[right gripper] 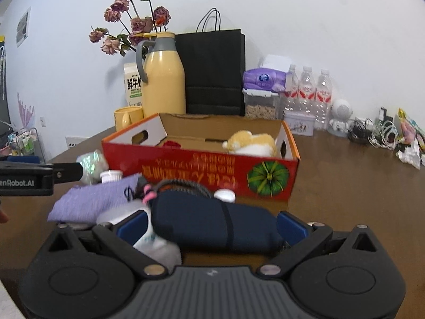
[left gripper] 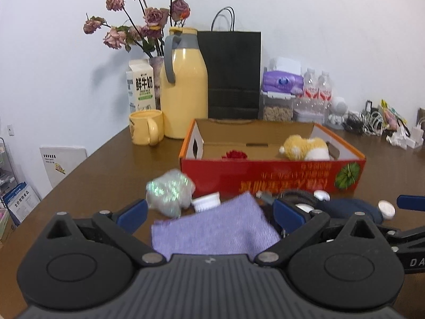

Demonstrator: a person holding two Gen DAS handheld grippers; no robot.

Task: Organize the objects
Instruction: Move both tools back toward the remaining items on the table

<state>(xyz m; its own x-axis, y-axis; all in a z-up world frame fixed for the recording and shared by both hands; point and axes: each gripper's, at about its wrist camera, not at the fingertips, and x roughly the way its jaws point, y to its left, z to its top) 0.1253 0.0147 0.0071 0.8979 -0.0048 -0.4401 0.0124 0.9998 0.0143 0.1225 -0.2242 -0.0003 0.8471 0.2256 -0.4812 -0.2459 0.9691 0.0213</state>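
Left gripper [left gripper: 209, 212]: fingers [left gripper: 132, 214] apart, nothing clamped. Purple cloth [left gripper: 212, 230] flat on table [left gripper: 106, 164] between the blue pads, one corner pointing far toward the box [left gripper: 271, 178], near edge hidden under the gripper body. No contact visible between cloth and either pad. Iridescent wad [left gripper: 170, 191] just beyond the left finger, touching the cloth's far-left edge. White cap [left gripper: 207, 200] beside it, at the cloth's far corner.

Right gripper [right gripper: 212, 226]: fingers [right gripper: 292, 227] apart, straddling a navy pouch [right gripper: 215, 223]. Long axis of pouch left to right, across the gap between the pads, slightly lower at right. Dark band around it right of centre. Left end close to the left pad; right end near the right pad; contact not discernible. White bottle [right gripper: 156, 244] under the pouch's left end, beside the left pad. Coiled black cable [right gripper: 183, 186] and small white lid [right gripper: 225, 195] just beyond the pouch, against the box front.

Box: red outside, open top, print upside down, centre of table, beyond both grippers. Inside: plush toy [right gripper: 252, 142] at right, red item [right gripper: 171, 145] at left.

Far side, against wall: yellow jug [left gripper: 183, 85], mug [left gripper: 146, 130], milk carton [left gripper: 140, 87], black bag [left gripper: 232, 74].
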